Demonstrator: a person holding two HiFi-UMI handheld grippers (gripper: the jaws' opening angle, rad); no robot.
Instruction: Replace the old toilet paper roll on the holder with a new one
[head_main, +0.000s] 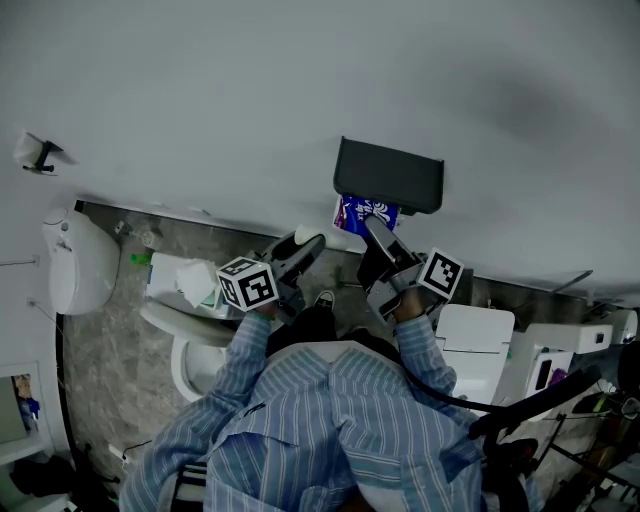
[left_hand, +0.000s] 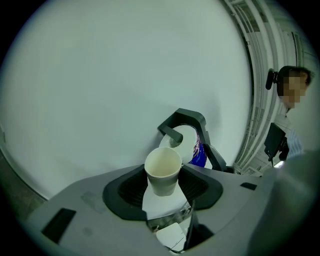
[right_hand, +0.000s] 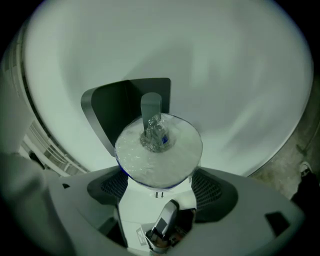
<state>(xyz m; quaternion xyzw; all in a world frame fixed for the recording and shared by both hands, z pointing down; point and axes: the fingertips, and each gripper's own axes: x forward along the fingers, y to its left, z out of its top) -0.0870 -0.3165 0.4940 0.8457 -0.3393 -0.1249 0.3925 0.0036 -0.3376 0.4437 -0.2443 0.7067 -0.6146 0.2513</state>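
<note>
Wrapped roll (right_hand: 159, 150) near holder (right_hand: 115, 107); empty tube (left_hand: 163, 170)

**Head view, left edge:** a white wall-mounted unit (head_main: 78, 262), and above it at upper left a small wall hook (head_main: 38, 153).

**Lower left, below me:**
- a white toilet (head_main: 180, 350) on a marbled grey floor (head_main: 100, 385)
- crumpled white paper (head_main: 195, 283) lying on the toilet's tank

**Right:** a white box (head_main: 478, 345).

**My left gripper view, right edge:** a person (left_hand: 289, 132) beside vertical pipes (left_hand: 257, 100).

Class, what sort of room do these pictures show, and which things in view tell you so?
Most likely a toilet room: a white toilet stands on the marbled floor, a dark paper holder hangs on the wall, and a wrapped toilet paper roll is just in front of it.
</note>
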